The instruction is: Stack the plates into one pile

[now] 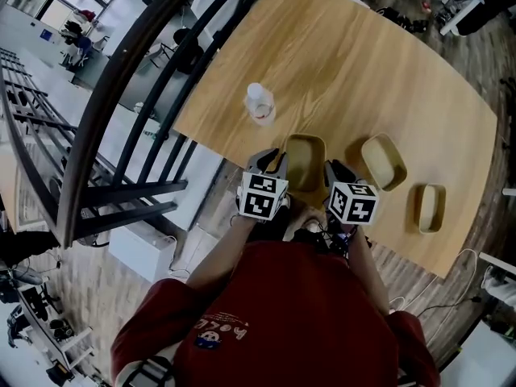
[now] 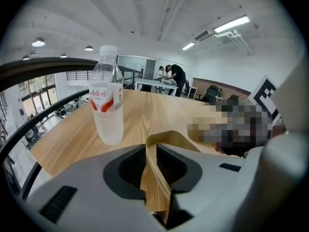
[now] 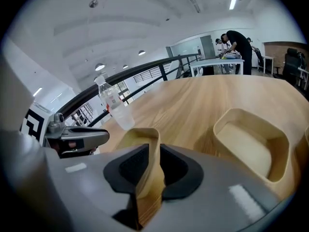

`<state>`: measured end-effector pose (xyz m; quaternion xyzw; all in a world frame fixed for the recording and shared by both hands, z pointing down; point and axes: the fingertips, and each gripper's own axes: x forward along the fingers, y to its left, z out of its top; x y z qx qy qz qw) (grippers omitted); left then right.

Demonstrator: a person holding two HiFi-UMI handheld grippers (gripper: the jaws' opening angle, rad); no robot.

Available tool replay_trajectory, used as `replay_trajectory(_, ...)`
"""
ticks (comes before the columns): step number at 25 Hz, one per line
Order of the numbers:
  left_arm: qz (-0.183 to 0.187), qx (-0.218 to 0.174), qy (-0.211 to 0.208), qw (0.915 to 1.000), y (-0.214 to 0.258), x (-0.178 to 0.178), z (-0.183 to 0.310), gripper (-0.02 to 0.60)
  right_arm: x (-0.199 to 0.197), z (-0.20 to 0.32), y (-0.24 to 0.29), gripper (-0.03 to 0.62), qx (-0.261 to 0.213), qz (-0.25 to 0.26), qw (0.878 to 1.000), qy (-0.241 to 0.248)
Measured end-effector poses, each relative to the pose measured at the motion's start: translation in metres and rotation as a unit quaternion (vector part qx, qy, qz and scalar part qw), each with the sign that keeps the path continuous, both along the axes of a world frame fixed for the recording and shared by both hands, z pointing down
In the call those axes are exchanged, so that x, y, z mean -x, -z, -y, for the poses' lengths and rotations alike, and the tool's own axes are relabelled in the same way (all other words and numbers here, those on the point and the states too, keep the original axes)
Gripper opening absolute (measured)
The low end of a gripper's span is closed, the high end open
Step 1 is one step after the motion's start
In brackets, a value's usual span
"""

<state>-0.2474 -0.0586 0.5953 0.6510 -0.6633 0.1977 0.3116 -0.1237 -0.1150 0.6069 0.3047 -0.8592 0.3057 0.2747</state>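
Observation:
Three light wooden plates lie on the wooden table (image 1: 347, 63). The nearest plate (image 1: 305, 161) sits at the table's near edge between my two grippers. My left gripper (image 1: 272, 161) is at its left rim, and in the left gripper view that rim (image 2: 166, 140) stands upright between the open jaws (image 2: 151, 164). My right gripper (image 1: 334, 170) is at its right rim, and the rim (image 3: 141, 140) likewise runs between the open jaws (image 3: 150, 167). A second plate (image 1: 383, 161) (image 3: 251, 146) lies to the right, and a third plate (image 1: 430, 208) lies beyond it.
A clear water bottle (image 1: 260, 103) (image 2: 107, 105) (image 3: 113, 105) with a red label stands upright just beyond the nearest plate, to its left. A dark curved railing (image 1: 145, 95) runs along the table's left side. People stand at a far table (image 2: 171, 76).

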Motion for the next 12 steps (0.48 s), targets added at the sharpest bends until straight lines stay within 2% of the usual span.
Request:
replay_trajectory(6, -0.014, 0.039, -0.003, 0.9991, -0.028, -0.005, -0.006, 0.077, 0.002, -0.006, -0.016, 0.087, 0.015, -0.025, 1.000, 0.009)
replay_trajectory(12, -0.020, 0.050, -0.018, 0.9984, -0.044, -0.012, -0.006, 0.080, 0.006, -0.012, -0.032, 0.087, 0.026, -0.035, 0.999, 0.010)
